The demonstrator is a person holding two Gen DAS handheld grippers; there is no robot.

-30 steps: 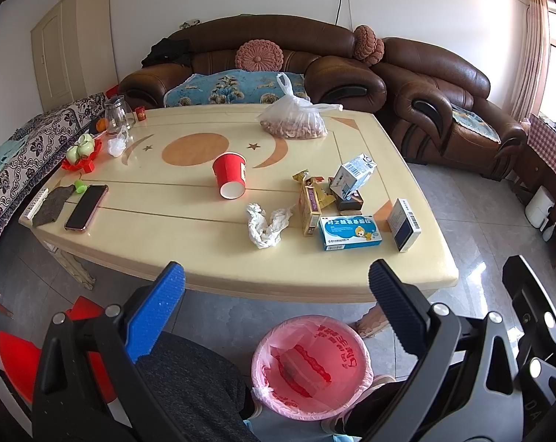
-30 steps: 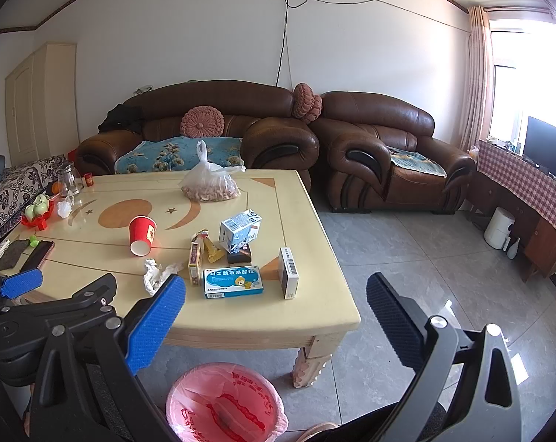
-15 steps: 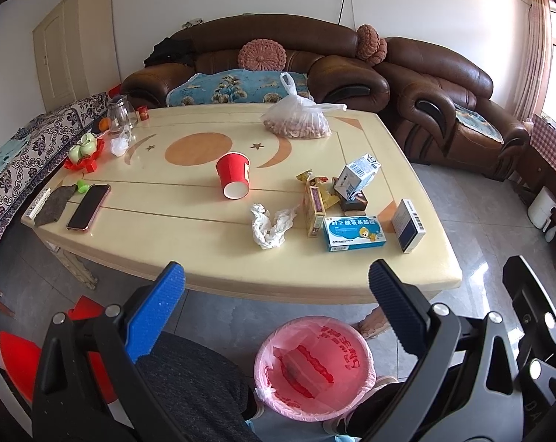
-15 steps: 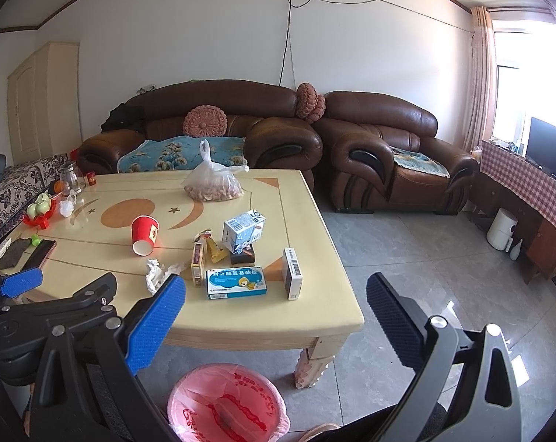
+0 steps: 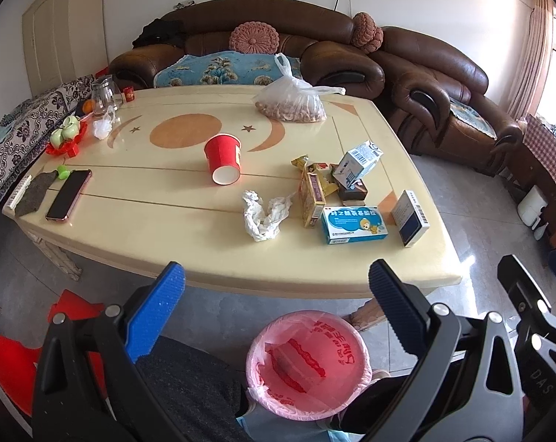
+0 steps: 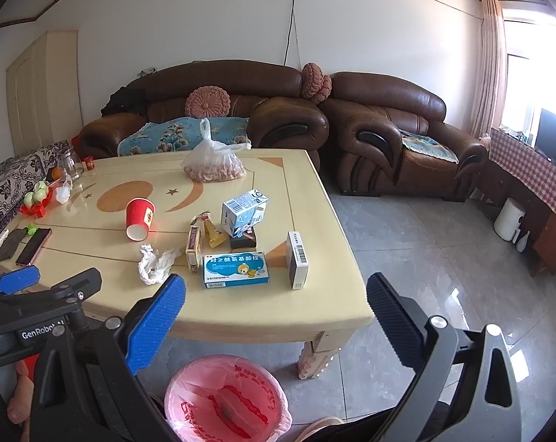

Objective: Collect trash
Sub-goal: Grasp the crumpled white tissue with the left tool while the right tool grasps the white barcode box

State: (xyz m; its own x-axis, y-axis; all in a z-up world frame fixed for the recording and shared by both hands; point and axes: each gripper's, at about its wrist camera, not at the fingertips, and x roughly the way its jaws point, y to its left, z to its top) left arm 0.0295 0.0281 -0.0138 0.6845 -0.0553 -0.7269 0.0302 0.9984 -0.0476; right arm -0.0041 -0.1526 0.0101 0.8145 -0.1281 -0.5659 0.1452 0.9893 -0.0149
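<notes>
Cream table [image 5: 211,254], wide, at 12 o'clock from both grippers, bearing all loose trash. Pink-lined bin [image 5: 307,364] on the floor at 6 o'clock of the table's near edge, low between the left gripper's fingers. Red paper cup [image 5: 223,158], tipped on its side, mouth toward the camera, at 11 o'clock of the left gripper. Blue medicine box [image 5: 354,224], flat, at 1 o'clock; dark-faced box [image 5: 410,218] standing just to its right; yellow carton [image 5: 311,196] and white-blue carton [image 5: 362,162] behind it. Crumpled tissue [image 5: 265,214], at 12 o'clock, beyond the left jaws and apart from them. Left gripper [image 5: 276,285]: jaws wide, holding nothing, short of the table edge. Right gripper [image 6: 276,294]: jaws wide, empty, touching nothing; blue box at its 12 o'clock.
</notes>
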